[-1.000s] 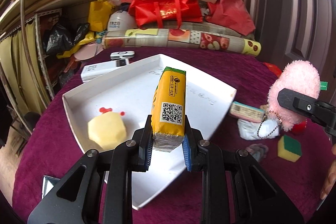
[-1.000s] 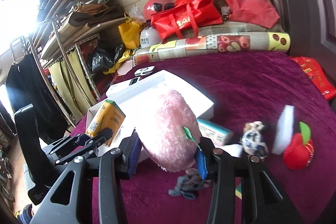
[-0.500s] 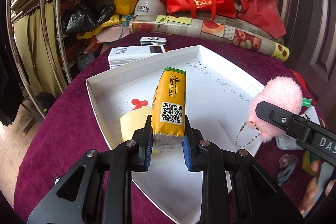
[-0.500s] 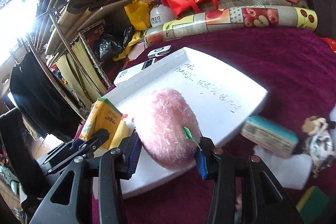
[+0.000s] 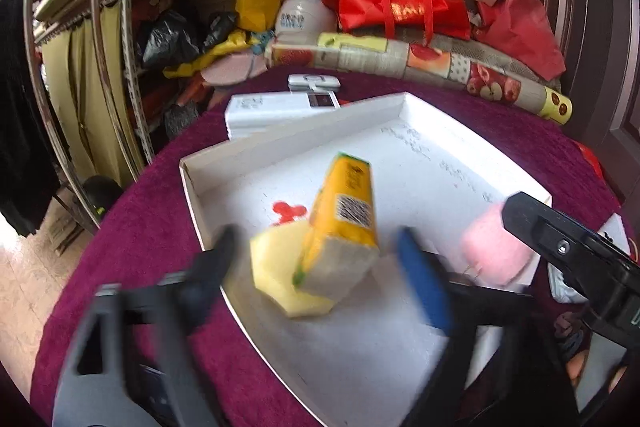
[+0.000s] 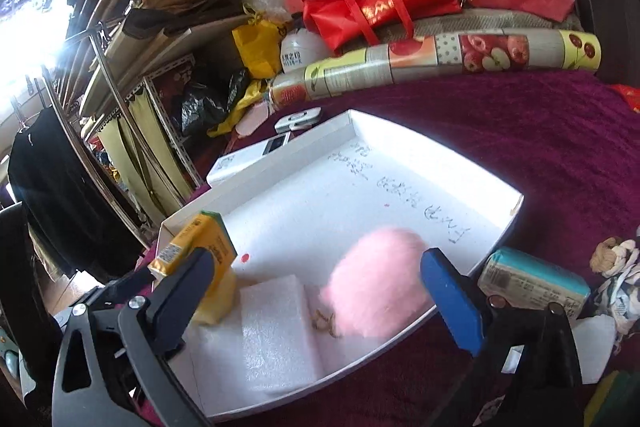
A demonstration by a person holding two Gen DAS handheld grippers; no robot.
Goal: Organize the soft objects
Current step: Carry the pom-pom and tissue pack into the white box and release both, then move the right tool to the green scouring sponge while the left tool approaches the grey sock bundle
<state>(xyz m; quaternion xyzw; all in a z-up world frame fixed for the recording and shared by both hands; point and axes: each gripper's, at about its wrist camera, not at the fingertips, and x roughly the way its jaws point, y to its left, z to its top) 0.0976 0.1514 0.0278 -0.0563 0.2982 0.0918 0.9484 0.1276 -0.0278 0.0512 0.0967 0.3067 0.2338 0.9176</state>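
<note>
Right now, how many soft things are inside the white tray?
4: orange tissue pack leaning on yellow sponge at the left, white foam block in front, pink plush near the right rim. Others may be hidden.

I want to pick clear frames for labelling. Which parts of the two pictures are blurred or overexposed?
Left wrist view: the left gripper is motion-smeared as its jaws open, the yellow tissue pack is soft. Right wrist view: window glare washes out the upper left; the pink fluffy ball is slightly blurred, the right gripper sharp.

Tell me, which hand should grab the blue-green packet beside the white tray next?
Right, probably. Both tongs' jaws are opening around things in the white tray. The blue-green packet lies just outside it, beside the right tongs; the left tongs are across the tray.
</note>
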